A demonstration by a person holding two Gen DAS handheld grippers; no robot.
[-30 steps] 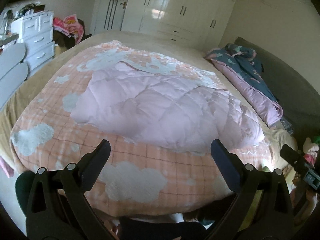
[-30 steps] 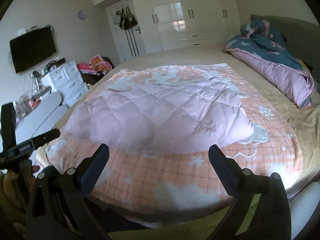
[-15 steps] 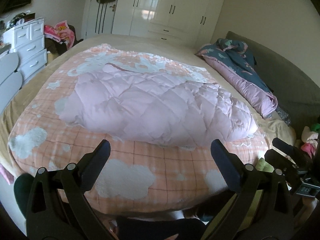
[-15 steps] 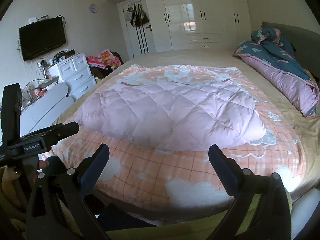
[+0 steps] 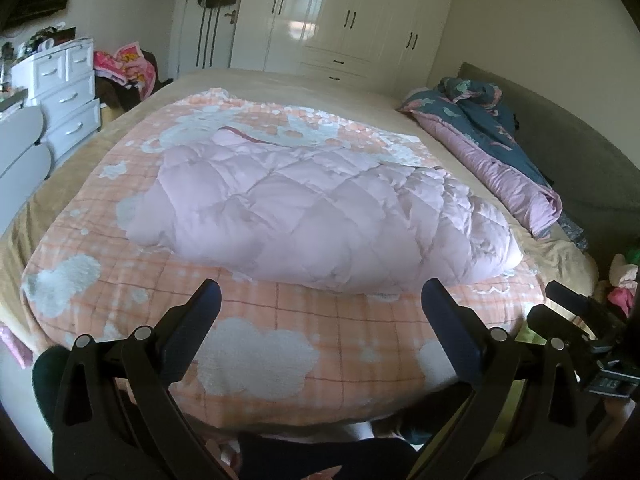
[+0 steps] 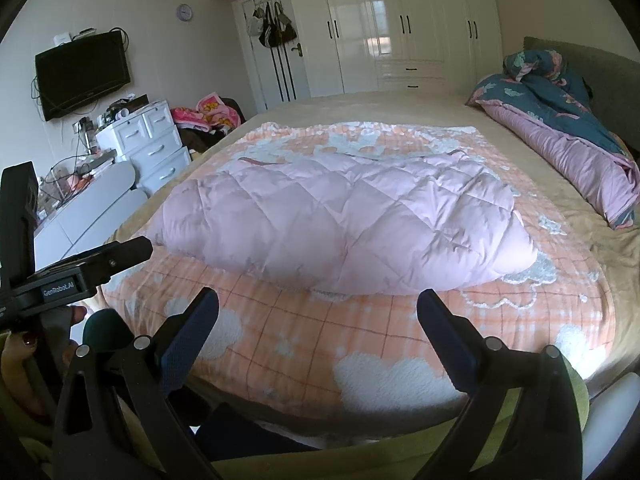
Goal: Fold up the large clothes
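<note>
One pink quilted coat on bed; two hand-held grippers: left, right, both wide, empty.

A pale pink quilted down coat with diamond stitching and a darker pink trim along its far edge fills the middle of the frame. It lies on a peach-orange checked blanket with white fluffy clouds and white dots. The bed sheet around it is beige. At the right lies a rolled duvet, dark teal with pink and mint shapes on one face, plain mauve on the other. The headboard is grey-green. The glossy wardrobe at the top has white doors and black handles. At upper left are a white drawer chest, a black television, and a pink and yellow heap of cloth. Both grippers have black arms and dark blue pads.
</note>
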